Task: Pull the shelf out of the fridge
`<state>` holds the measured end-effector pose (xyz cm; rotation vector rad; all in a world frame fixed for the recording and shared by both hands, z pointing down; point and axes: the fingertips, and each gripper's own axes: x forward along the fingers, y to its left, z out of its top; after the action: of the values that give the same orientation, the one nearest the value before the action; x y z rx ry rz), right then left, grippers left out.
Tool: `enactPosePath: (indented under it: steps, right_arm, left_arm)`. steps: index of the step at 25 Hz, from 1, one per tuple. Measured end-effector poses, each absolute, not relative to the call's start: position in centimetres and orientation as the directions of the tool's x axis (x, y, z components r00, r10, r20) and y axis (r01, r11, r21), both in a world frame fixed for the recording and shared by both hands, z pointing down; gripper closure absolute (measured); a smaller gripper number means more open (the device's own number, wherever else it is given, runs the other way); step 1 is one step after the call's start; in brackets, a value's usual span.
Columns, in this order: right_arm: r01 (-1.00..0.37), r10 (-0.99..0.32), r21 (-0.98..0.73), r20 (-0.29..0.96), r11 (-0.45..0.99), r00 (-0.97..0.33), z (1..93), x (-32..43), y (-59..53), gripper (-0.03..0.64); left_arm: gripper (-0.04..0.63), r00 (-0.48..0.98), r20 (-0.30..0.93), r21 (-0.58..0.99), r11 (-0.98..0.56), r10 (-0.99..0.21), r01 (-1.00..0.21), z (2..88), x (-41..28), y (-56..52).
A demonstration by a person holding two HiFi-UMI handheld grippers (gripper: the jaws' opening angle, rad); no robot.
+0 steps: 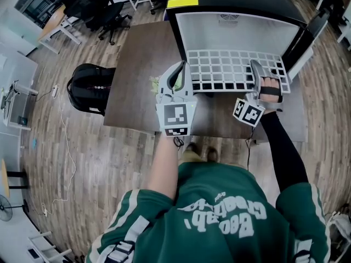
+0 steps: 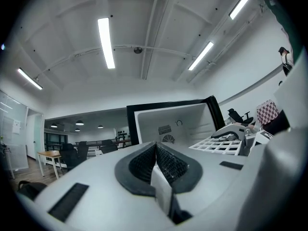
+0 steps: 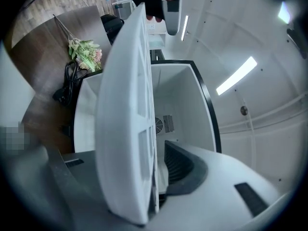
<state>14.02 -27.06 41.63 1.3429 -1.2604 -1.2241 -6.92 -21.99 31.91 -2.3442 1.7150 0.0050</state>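
Note:
A small black fridge [image 1: 236, 32] with a white inside stands open on the table, facing me. Its white grid shelf [image 1: 236, 69] sticks part way out of the opening. My right gripper [image 1: 256, 71] is shut on the shelf's front right edge; in the right gripper view the shelf [image 3: 127, 119] stands edge-on between the pads [image 3: 180, 165], with the fridge cavity [image 3: 178, 95] behind it. My left gripper [image 1: 178, 73] hovers just left of the shelf's front corner, apart from it. In the left gripper view its pads [image 2: 168, 163] meet with nothing between them, and the shelf [image 2: 219, 145] shows at the right.
The fridge sits on a dark brown table [image 1: 137, 64]. A bunch of artificial flowers [image 3: 85, 54] and a black cable [image 3: 67, 83] lie on the table left of the fridge. A black backpack [image 1: 88, 86] rests on the wood floor, with office chairs [image 1: 104, 10] beyond.

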Motion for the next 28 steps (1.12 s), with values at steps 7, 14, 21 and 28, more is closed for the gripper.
enactPosePath:
  steps: [7,14,21,28]
  right_arm:
    - [-0.198,-1.000,0.980,0.001,-0.002,0.016,43.2,14.1,-27.1,0.472]
    - [-0.316,-0.996,0.946,0.086,0.074,0.024,44.6,13.8,-27.1,0.473]
    - [-0.535,-0.986,0.834,0.166,0.134,0.011,45.0,13.8,-27.0,0.472]
    - [-0.688,-0.977,0.707,0.212,0.164,-0.015,45.1,13.1,-26.6,0.472]
  left_arm:
    - [0.578,0.321,-0.146,-0.192,-0.292,-0.936,-0.937,31.4,-6.7,-21.6]
    - [0.578,0.323,-0.148,-0.192,-0.293,-0.935,-0.937,31.1,-7.0,-21.5]
    - [0.578,0.329,-0.152,-0.200,-0.297,-0.932,-0.934,31.0,-7.0,-21.3]
    - [0.578,0.337,-0.155,-0.205,-0.303,-0.929,-0.931,30.6,-6.9,-21.6]
